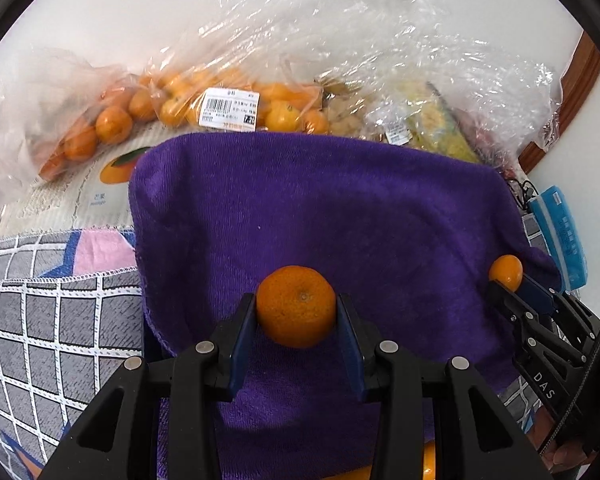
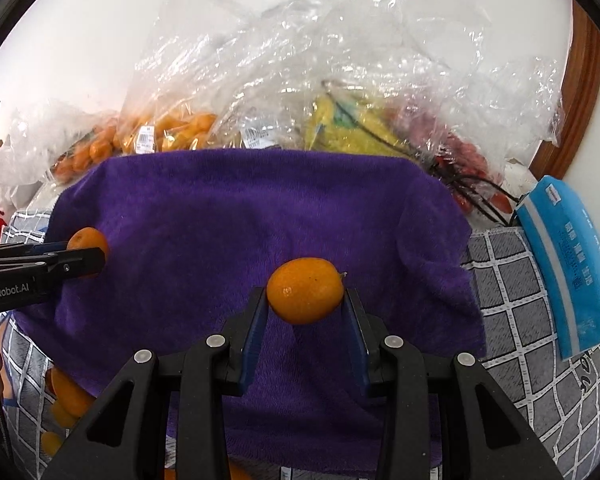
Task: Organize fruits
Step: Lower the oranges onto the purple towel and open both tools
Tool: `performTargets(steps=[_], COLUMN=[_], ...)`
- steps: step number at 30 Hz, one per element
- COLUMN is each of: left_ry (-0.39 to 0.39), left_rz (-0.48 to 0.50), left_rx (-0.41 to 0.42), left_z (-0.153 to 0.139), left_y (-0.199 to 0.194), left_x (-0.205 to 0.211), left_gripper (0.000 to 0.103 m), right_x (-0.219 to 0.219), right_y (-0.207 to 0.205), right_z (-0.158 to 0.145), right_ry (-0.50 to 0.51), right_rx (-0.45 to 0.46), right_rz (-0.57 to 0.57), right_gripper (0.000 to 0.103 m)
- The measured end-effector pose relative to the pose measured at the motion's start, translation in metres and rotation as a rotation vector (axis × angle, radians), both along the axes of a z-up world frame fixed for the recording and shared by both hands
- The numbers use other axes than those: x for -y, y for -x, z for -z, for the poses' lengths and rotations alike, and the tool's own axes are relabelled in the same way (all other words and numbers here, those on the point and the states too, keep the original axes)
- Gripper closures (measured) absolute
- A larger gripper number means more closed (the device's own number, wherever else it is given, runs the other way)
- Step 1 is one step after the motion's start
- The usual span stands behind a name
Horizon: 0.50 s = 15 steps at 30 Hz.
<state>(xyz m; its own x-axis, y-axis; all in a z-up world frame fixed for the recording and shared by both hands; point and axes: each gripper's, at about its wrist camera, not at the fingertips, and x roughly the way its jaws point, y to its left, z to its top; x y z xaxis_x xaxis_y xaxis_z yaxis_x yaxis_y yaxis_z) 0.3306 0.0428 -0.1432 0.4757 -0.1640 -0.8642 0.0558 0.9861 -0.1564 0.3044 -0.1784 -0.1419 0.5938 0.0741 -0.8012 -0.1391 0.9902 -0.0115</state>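
Observation:
My left gripper is shut on an orange tangerine and holds it over a purple towel. My right gripper is shut on another tangerine over the same towel. In the left wrist view the right gripper shows at the right edge with its tangerine. In the right wrist view the left gripper shows at the left with its tangerine. Clear plastic bags of tangerines lie behind the towel.
A clear bag with yellow fruit and red fruit lies at the back right. A blue packet lies right of the towel on a grey checked cloth. Several loose tangerines lie at the lower left. A white wall stands behind.

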Motion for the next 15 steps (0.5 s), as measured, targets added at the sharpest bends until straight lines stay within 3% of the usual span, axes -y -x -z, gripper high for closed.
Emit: performTargets(steps=[10,13,15], left_ry=[-0.005,-0.008,-0.009], left_rz=[-0.005,-0.004,0.0], left_rx=[-0.015,-0.024,-0.024], left_z=[0.006,0.005,0.001], left_y=[-0.003,-0.001,0.002], left_x=[0.004,0.004,0.005], left_gripper=[0.065,0.065,0.062], right_x=[-0.003,-0.001,0.0], right_y=[-0.002,0.001,0.003], right_z=[0.006,0.0,-0.007], right_ry=[0.001,-0.007,-0.008], right_rx=[-0.021,-0.007,-0.002], right_rz=[-0.01,-0.004,-0.004], right_gripper=[0.063,0.053,0.04])
